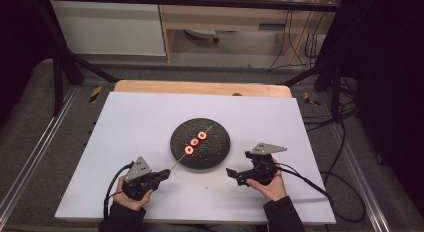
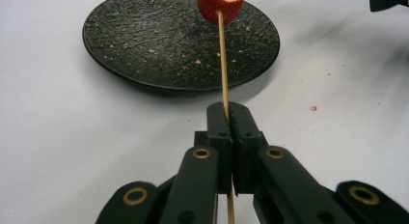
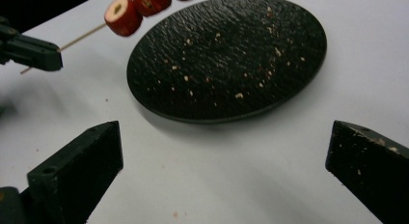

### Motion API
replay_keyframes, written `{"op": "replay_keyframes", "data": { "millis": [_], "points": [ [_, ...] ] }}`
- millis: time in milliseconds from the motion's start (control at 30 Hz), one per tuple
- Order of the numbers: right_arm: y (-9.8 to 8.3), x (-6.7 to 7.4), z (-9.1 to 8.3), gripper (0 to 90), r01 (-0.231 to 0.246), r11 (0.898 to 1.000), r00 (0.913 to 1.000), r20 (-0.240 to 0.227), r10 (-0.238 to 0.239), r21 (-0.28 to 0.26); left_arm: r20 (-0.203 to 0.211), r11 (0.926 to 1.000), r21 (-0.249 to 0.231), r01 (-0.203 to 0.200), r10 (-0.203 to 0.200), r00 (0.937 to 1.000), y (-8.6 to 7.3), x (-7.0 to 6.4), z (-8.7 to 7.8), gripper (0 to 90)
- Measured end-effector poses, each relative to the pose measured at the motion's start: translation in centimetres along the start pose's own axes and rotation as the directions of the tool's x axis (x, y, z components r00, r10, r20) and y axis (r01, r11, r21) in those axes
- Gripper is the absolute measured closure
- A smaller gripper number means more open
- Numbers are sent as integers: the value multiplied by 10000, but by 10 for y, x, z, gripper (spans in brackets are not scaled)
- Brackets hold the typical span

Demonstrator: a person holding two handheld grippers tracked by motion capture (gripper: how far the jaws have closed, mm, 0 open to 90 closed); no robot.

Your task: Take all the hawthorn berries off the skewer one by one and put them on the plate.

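Note:
A thin wooden skewer (image 2: 223,64) carries three red fruit slices (image 1: 194,142) and hangs over the black round plate (image 1: 215,152) in the middle of the white table. My left gripper (image 1: 164,174) is shut on the skewer's near end, left of the plate; in the left gripper view the jaws (image 2: 229,115) pinch the stick, with the nearest slice (image 2: 219,4) above the plate (image 2: 144,40). My right gripper (image 1: 239,163) stands open just right of the plate, with nothing between its jaws. The right gripper view (image 3: 226,171) looks at the crumb-dotted plate (image 3: 226,55) and the slices (image 3: 123,15).
The white sheet (image 1: 130,127) covers a wooden table, with bare room left, right and behind the plate. Crumbs lie on the plate and a few on the sheet (image 2: 313,108). Cables trail from both grippers off the near edge. Black frame posts stand behind the table.

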State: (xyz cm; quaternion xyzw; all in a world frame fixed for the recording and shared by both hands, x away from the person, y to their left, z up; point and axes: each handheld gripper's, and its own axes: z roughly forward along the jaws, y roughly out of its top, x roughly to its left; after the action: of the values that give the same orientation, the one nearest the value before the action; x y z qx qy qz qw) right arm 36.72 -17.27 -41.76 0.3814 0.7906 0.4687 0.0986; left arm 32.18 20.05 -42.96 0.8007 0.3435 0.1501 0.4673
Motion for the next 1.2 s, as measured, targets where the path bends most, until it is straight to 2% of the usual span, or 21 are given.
{"op": "replay_keyframes", "data": {
  "millis": [300,567,633,800,900,1200],
  "points": [
    [30,13,21,32,-289,9990,9995,-160,284,-348,48,10000,-4,-97,97,9999,0,-3,0,879],
    [49,13,37,91,-710,9950,9972,-283,692,-699,95,9997,27,-228,227,9997,0,-7,2,879],
    [51,12,39,96,-716,9948,9972,-256,699,-723,103,9997,37,-256,255,9996,0,-7,2,879],
    [56,6,46,141,-1199,9875,9927,-212,1184,-1021,141,9995,41,-315,314,9994,0,-10,4,880],
    [57,4,47,158,-1329,9849,9911,-219,1313,-1108,136,9995,27,-318,317,9994,0,-10,4,880],
    [60,-2,54,220,-1941,9712,9807,-531,1884,-1383,222,9994,17,-359,358,9991,-1,-14,6,879]
  ]
}}
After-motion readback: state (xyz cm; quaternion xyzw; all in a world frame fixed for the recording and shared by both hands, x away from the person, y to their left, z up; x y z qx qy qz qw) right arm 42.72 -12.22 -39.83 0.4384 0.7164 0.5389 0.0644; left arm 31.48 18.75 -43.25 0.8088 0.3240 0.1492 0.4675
